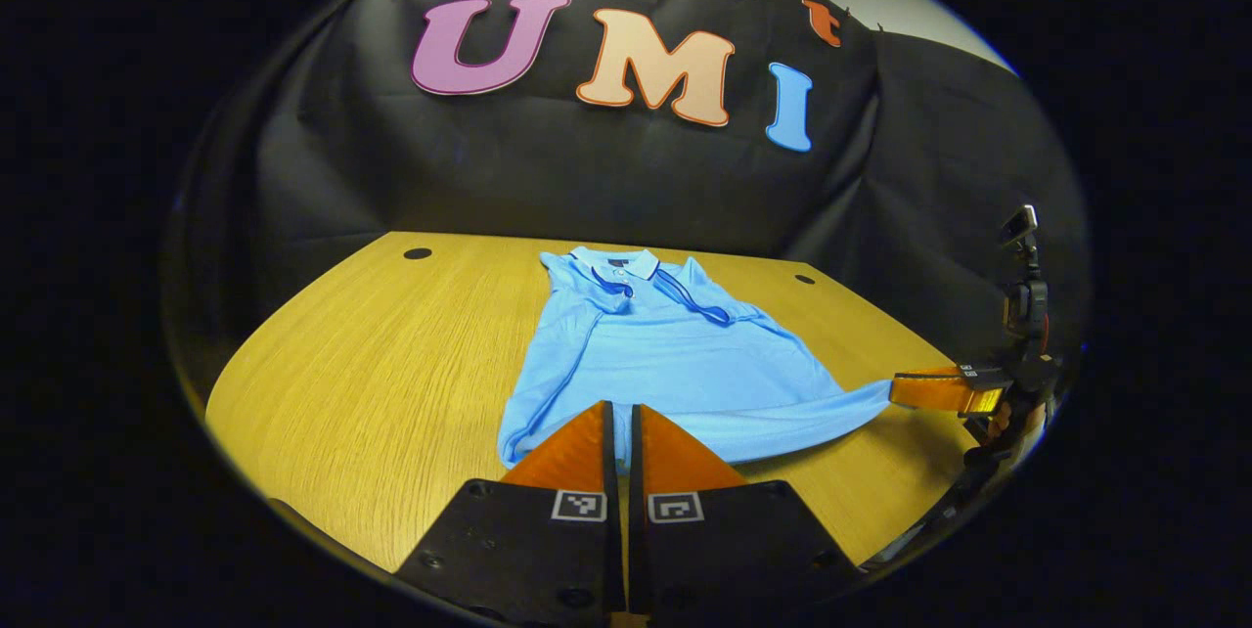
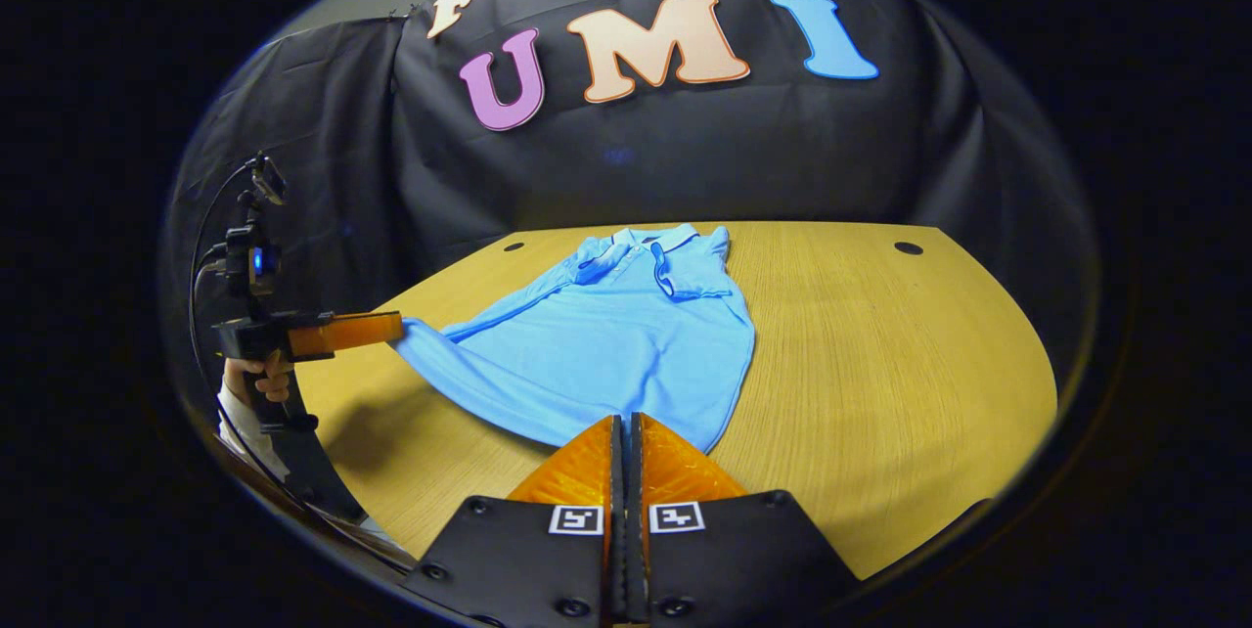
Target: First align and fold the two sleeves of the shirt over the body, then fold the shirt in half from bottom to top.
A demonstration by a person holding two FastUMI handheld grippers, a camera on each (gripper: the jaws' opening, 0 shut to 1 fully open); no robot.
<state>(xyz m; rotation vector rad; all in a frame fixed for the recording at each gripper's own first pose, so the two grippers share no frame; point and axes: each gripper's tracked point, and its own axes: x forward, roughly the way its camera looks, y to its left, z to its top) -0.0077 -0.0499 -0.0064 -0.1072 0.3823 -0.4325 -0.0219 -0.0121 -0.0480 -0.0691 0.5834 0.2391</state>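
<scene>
Shirt: a light blue short-sleeved polo shirt with a dark-trimmed collar (image 1: 665,354) lies on the table, collar toward the black cloth wall, hem toward the cameras. In the right gripper view the same shirt (image 2: 606,344) lies left of the table's middle.

Sleeves: both are folded in over the chest near the collar; how neatly they line up is hard to make out.

Hem: both bottom corners are lifted and pulled outward, so the lower edge is stretched wide. The cloth right at each corner is hidden behind fingers.

Left gripper: in the left gripper view its two fingers (image 1: 618,442) stand pressed together at the hem's left corner, with cloth visible in the thin slit between them. In the right gripper view this tool (image 2: 396,327) appears farther off at the left edge, its tip meeting the drawn-out corner of the shirt.

Right gripper: in its own view the fingers (image 2: 626,447) are closed at the hem's near edge; whether cloth lies between them is hidden. In the left gripper view (image 1: 895,388) its tip pinches the stretched right corner.

Hand: a hand with a white cuff (image 2: 256,376) grips the left tool's handle, partly cut off at the edge.

Table: a light wooden tabletop with round dark holes (image 1: 372,354).
</scene>
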